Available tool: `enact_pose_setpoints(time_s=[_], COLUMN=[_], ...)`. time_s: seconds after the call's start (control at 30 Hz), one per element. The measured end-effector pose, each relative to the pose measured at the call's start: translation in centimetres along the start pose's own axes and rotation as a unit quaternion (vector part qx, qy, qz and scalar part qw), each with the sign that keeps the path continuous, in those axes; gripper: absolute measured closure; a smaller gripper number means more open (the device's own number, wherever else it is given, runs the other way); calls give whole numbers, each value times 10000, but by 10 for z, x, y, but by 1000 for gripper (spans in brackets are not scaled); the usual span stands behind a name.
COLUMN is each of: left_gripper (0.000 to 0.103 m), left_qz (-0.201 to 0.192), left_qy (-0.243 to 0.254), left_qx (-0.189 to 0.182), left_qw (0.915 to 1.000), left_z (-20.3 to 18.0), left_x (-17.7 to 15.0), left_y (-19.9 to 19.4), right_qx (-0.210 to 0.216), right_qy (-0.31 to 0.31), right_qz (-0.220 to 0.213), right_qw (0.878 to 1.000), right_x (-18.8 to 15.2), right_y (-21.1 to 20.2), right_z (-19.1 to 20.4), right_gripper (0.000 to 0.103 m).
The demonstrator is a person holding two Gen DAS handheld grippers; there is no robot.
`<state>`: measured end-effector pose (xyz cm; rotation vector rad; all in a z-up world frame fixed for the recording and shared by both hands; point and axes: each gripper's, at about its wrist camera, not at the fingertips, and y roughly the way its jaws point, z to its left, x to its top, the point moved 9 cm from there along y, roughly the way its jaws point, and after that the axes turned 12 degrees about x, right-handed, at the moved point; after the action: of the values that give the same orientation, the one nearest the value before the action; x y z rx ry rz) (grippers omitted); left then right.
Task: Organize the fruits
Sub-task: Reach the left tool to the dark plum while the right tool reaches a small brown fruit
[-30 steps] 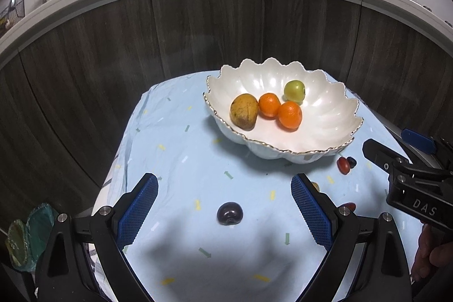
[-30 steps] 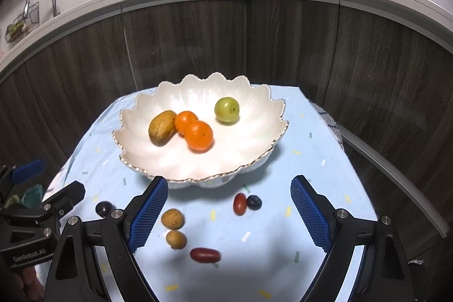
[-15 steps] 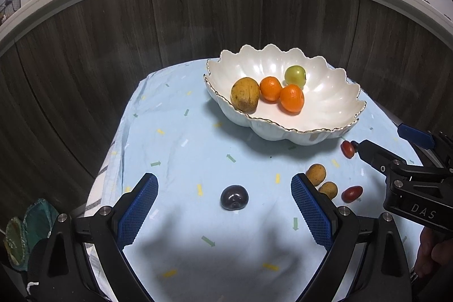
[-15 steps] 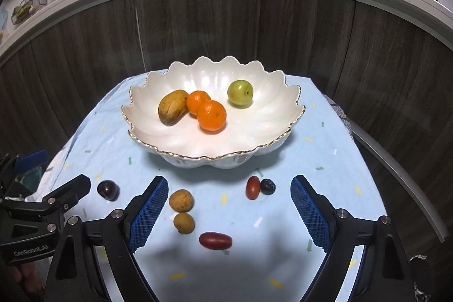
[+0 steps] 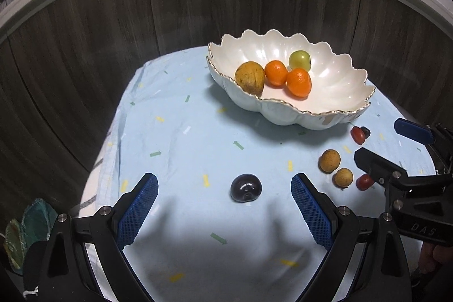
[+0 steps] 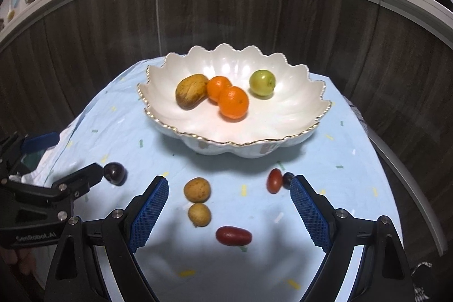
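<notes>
A white scalloped bowl point(image 5: 334, 81) point(image 6: 288, 109) holds a brown fruit point(image 5: 250, 77), two oranges point(image 6: 233, 102) and a green fruit point(image 6: 262, 82). A dark plum point(image 5: 245, 187) point(image 6: 114, 173) lies on the blue cloth just ahead of my open, empty left gripper point(image 5: 223, 200). Two small tan fruits point(image 6: 197, 189) point(image 6: 199, 214), a red oblong fruit point(image 6: 234, 235), a red fruit point(image 6: 274, 181) and a small dark berry point(image 6: 288, 179) lie on the cloth in front of the bowl, between the fingers of my open, empty right gripper point(image 6: 229, 203).
The table is small and covered by a light blue cloth point(image 5: 175, 132); its edges drop off left and right. A dark wood-panelled counter front point(image 6: 113, 27) curves behind it, with kitchenware on top.
Both grippers have pulled back and risen a little, so the bowl and loose fruits sit farther ahead. The plum now lies beyond the left fingertips. No fruit has moved.
</notes>
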<state>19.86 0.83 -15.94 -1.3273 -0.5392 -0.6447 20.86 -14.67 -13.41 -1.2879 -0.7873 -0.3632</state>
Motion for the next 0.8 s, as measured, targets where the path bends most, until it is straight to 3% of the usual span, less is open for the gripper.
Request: enact_pose_setpoints(time_s=[0.13,0.33,0.63,0.8], left_gripper=[7,9,15,25], left_qz=[53,82,28,99], left_qy=[-9,15,205,292], left_qx=[-64,-90,-56,-97], left_qw=[10000,9999,9998,9995], left_z=[0,-2,-12,-17], left_x=[-3,-5,-5,-9], left_y=[6,15,21,26], right_qx=[44,184,426,577], right_qy=[-126,-187,-74,-51], right_qz=[52,215,406,537], right_qw=[9999,9994,9982,9969], right_x=[-2,-9,-19,-26], right_y=[7,18,30,36], right_z=[4,7,8,12], right_gripper=[18,32,45,54])
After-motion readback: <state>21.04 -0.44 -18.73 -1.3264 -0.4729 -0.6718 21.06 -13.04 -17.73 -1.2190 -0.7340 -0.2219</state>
